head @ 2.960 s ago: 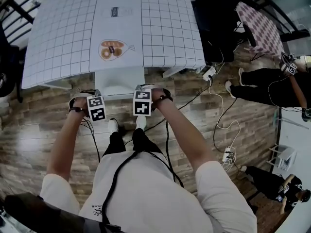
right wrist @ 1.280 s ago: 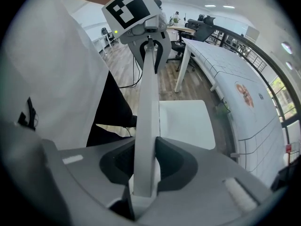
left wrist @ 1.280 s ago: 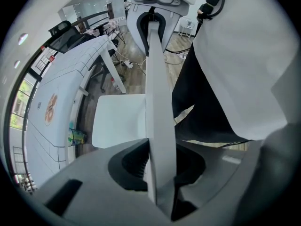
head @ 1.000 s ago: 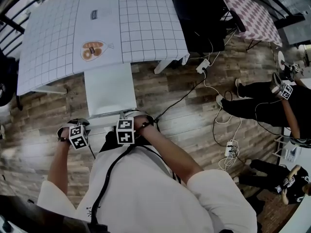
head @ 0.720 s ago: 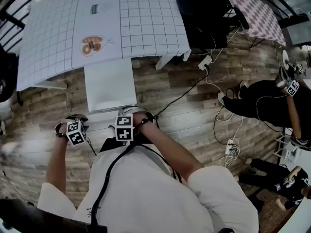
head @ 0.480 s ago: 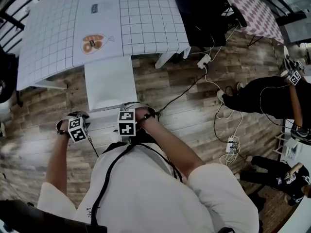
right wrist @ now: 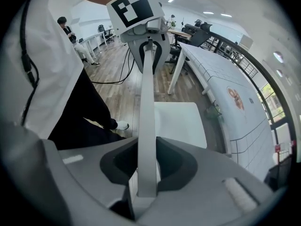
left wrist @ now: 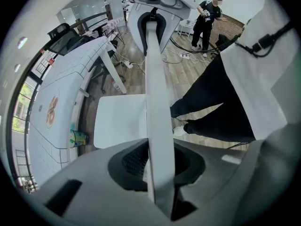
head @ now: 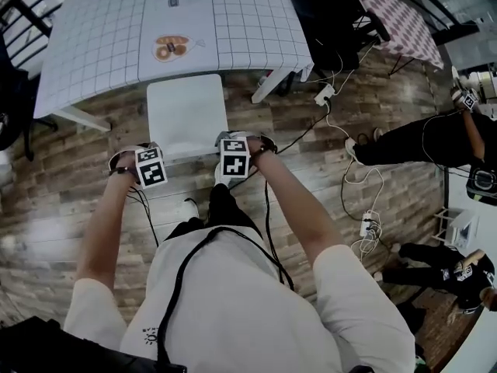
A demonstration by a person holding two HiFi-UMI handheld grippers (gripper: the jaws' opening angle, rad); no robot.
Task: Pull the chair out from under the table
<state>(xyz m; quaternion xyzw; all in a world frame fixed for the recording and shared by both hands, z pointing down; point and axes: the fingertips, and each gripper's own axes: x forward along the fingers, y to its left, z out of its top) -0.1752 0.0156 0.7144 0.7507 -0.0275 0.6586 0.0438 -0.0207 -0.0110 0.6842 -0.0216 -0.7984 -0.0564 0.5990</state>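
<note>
The chair [head: 186,115] stands on the floor [head: 62,208], its white seat almost clear of the surface [head: 93,45], with its far edge about level with the surface's near edge. The left tongs [left wrist: 157,173] and right tongs [right wrist: 146,173] are each clamped on the backrest's thin top rail [right wrist: 146,93]. Pulling from so high could tip the chair backwards if a leg snags. The person's legs [head: 221,208] stand just behind it and may be struck. A cable [head: 299,140] lies near its right side.

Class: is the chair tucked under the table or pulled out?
Pulled out: the whole white chair seat shows clear of the table edge.
</note>
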